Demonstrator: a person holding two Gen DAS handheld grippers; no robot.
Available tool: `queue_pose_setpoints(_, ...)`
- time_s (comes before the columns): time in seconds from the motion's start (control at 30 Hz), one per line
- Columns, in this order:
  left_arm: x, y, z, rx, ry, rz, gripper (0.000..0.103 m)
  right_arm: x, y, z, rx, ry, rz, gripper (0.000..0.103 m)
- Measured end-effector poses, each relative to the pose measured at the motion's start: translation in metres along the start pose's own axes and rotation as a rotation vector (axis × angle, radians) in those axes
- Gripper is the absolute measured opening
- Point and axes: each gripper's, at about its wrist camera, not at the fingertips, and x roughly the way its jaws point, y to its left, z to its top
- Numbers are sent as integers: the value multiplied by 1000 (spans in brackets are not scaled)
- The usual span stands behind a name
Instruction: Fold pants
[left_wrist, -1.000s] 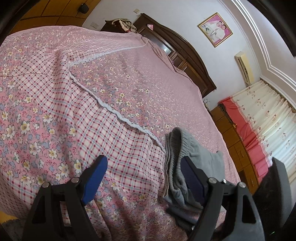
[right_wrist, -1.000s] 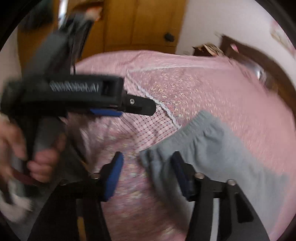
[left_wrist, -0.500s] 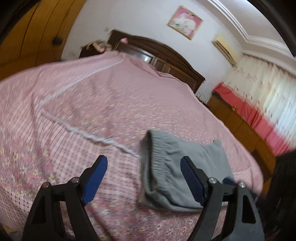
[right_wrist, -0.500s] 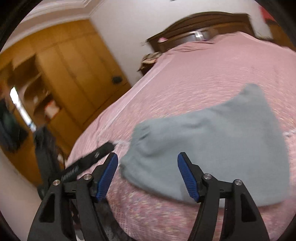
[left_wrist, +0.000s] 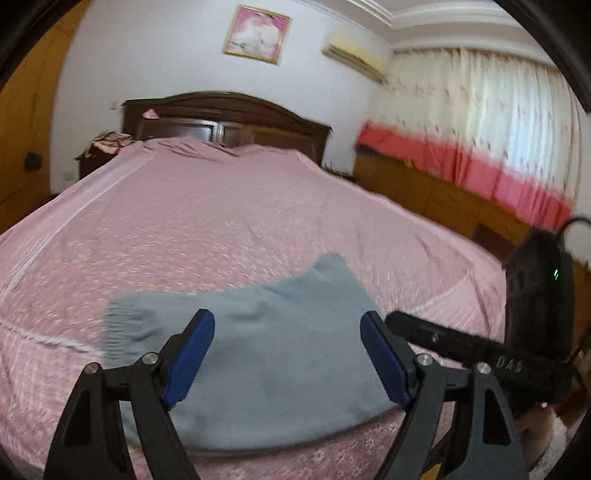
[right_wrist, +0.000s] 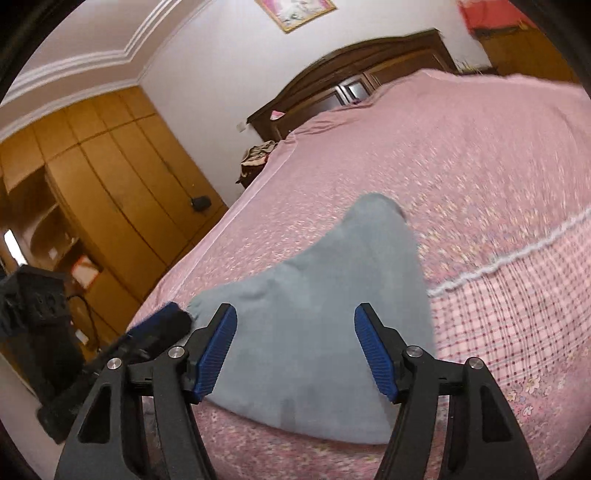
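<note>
On the pink bed (left_wrist: 229, 221), the folded grey pants (left_wrist: 266, 354) lie flat near its foot edge. Left gripper (left_wrist: 286, 358) hangs over them, jaws wide apart, empty. Right gripper (right_wrist: 295, 354) too, jaws apart, nothing between them, with the pants reaching towards twelve o'clock.

The folded grey pants (left_wrist: 266, 354) look like soft, matt knit cloth. Under them lies the pink floral bedspread (left_wrist: 221, 221), thin woven cotton with a white lace trim (right_wrist: 517, 254). The dark wooden headboard (left_wrist: 229, 114) looks polished and glossy.
</note>
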Motion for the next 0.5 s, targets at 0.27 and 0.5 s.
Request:
queue_pose_setpoints(0.27,63,28,-44,-64,208,94,62,27,-27,-20,-19,135,-170,0)
queue_pose_setpoints(0.5,62,23,-56,-23,167,126,61,30,-6,-20,-96,133,-237,2)
